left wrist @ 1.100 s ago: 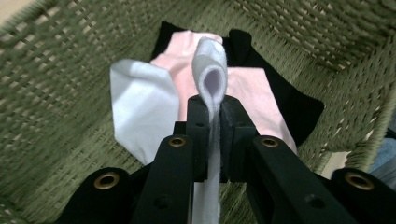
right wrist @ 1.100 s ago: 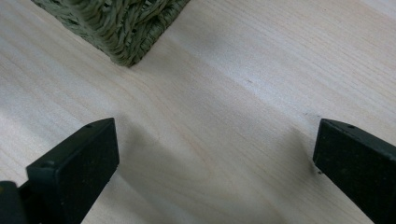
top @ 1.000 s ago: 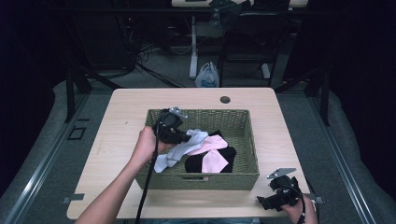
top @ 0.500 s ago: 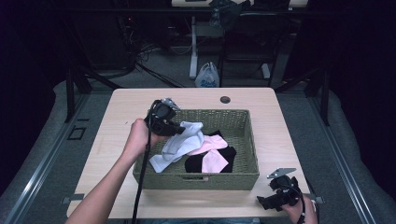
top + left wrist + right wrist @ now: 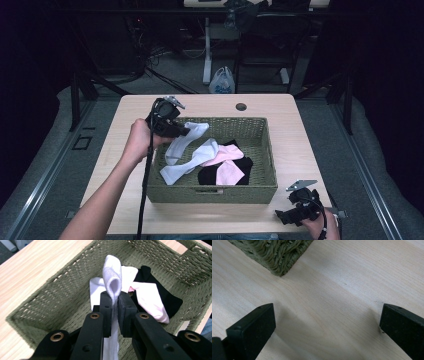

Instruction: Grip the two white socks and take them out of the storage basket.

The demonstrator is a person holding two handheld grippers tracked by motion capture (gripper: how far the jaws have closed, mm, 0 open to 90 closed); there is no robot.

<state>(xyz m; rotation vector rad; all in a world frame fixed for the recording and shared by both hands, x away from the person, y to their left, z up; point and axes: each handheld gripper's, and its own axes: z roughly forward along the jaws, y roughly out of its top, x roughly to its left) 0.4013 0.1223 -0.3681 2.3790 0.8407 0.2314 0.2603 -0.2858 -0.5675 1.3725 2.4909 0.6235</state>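
Left gripper [image 5: 186, 131] clamps white sock [image 5: 113, 277] over basket [image 5: 210, 192]; right gripper [image 5: 327, 322] wide open, empty, above pale wood table [image 5: 125, 125]; dark room.

So the white sock [image 5: 186, 147] is getting pinched near one end, folded into a little loop sticking up past the jaws. The rest of it is hanging down into the woven green basket [image 5: 260, 185], trailing onto another white sock [image 5: 192, 162] lying on the basket's left side.
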